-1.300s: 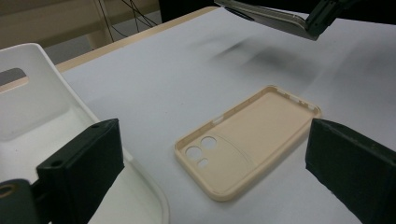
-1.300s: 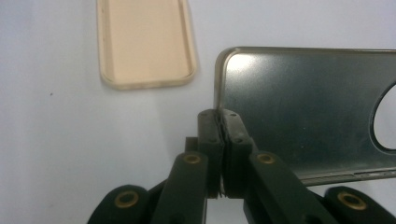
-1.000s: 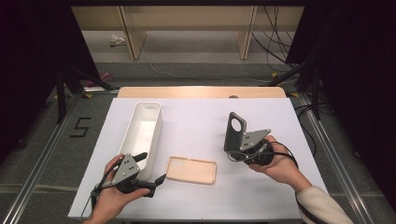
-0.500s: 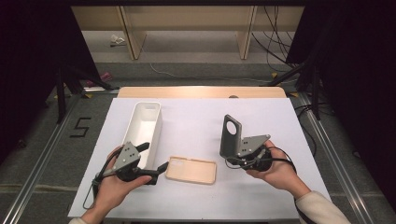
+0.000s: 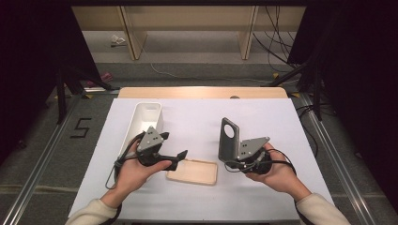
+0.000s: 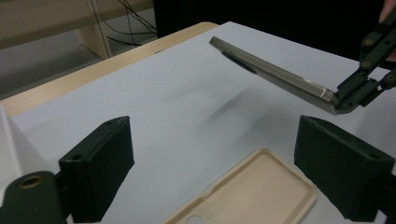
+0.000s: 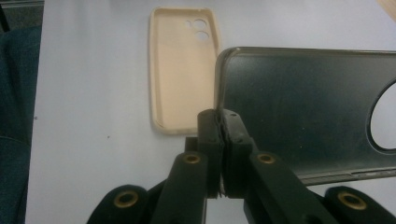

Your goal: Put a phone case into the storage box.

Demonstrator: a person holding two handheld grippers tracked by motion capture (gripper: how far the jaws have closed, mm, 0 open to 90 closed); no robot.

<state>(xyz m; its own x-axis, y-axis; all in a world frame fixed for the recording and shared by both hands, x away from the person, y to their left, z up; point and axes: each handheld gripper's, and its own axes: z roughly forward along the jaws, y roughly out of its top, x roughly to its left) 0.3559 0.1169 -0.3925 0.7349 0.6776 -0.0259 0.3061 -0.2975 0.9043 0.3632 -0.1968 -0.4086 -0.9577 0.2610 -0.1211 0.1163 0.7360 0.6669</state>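
Care with the approach matters most now: the left gripper [image 5: 180,157] hangs just over the near-left end of the beige phone case [image 5: 192,171], which lies flat and hollow side up on the white table [image 5: 197,117], and its jaws stand wide apart with nothing between them. In the left gripper view that case [image 6: 254,193] sits low between the two black jaws, so I judge the sensible move is to lower until one jaw goes inside the thin rim and the other outside it, then close gently, since a flat soft shell gives little edge to catch and may skid on the smooth top. The right gripper [image 7: 222,123] is clamped on one corner of the dark phone case [image 7: 299,112], holding it on edge above the table, its round camera hole uppermost in the high view, well clear of the beige one. Keeping the dark case [image 5: 229,140] steady and out of the way should leave room. A white bin [image 5: 146,119] stands just behind the left hand [image 5: 133,171].
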